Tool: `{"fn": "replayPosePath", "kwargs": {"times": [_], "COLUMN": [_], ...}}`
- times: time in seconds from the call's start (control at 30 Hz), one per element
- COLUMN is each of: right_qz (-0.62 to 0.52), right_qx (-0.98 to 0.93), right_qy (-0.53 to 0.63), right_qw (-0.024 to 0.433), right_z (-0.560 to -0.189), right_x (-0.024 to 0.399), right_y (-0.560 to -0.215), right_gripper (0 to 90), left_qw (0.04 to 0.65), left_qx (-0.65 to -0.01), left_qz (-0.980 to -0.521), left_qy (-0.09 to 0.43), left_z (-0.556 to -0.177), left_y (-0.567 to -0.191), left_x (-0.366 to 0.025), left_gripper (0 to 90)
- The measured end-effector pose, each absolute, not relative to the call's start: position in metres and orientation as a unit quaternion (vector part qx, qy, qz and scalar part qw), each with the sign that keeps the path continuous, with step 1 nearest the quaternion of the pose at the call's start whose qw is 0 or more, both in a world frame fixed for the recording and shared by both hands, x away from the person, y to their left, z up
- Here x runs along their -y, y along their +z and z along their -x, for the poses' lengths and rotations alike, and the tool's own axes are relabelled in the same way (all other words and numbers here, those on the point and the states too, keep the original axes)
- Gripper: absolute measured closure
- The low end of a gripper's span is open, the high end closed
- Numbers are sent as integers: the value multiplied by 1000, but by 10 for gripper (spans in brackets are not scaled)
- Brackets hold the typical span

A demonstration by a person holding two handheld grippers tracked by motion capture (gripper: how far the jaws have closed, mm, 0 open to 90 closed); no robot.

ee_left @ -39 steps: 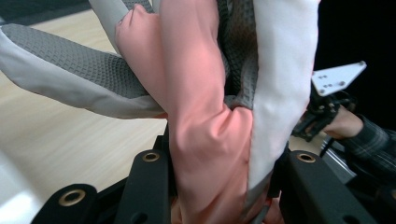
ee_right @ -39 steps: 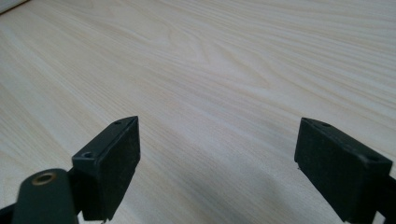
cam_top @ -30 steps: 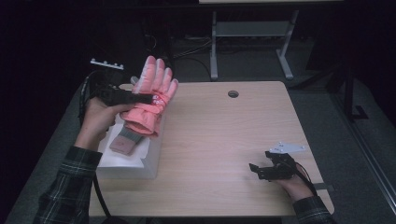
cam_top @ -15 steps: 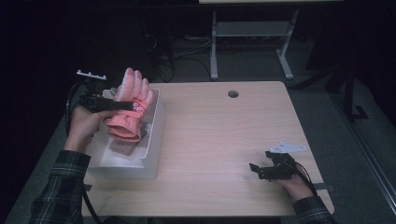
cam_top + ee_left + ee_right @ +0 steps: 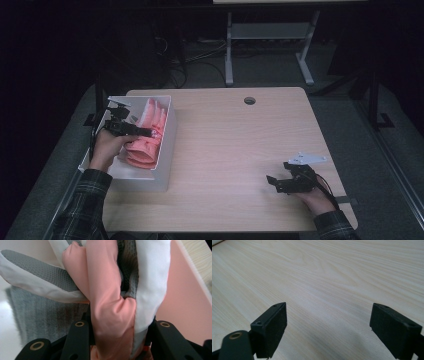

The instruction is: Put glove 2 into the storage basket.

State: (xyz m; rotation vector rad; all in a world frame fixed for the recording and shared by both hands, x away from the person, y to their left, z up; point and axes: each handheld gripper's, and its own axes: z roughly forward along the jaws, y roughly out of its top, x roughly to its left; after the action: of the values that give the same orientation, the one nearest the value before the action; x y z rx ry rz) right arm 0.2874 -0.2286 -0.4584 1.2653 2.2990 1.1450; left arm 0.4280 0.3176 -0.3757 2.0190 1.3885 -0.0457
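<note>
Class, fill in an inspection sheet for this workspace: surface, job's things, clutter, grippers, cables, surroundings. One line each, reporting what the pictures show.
Surface: light wooden table with a round cable hole.
Job's things: pink glove, grey and white on its other side, lying in a white bin at the table's left edge.
Clutter: nothing seen.
Grippers: left gripper shut on the glove inside the bin; right gripper open, low over bare table near the right front corner.
Cables: one trails from each gripper; several lie on the floor beyond the table.
Surroundings: dark room, white metal stand behind.
</note>
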Motion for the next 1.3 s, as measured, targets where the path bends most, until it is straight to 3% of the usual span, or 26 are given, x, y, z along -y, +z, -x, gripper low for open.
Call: {"fn": "replayPosePath", "kwargs": {"times": [0.3,0.57,0.67,0.97,1.3], "right_qz": [-438,-436,-436,-436,-438], "right_qx": [-795,-795,-795,-795,-795], "right_qy": [396,396,397,396,395], "right_qw": [140,142,142,142,140], "right_z": [-288,-287,-288,-288,-287], "right_x": [228,228,229,228,228], "right_y": [-458,-458,-458,-458,-458], "right_gripper": [138,138,138,138,138], "left_qw": [328,321,337,367,394], "left_qx": [-537,-531,-524,-481,-434], "left_qz": [-776,-784,-781,-791,-803], "left_qy": [-43,4,42,90,108], "left_z": [-426,-425,-422,-411,-399], "left_y": [-406,-398,-376,-331,-299], "left_x": [-316,-319,-323,-312,-279], "left_gripper": [550,196,149,142,142]}}
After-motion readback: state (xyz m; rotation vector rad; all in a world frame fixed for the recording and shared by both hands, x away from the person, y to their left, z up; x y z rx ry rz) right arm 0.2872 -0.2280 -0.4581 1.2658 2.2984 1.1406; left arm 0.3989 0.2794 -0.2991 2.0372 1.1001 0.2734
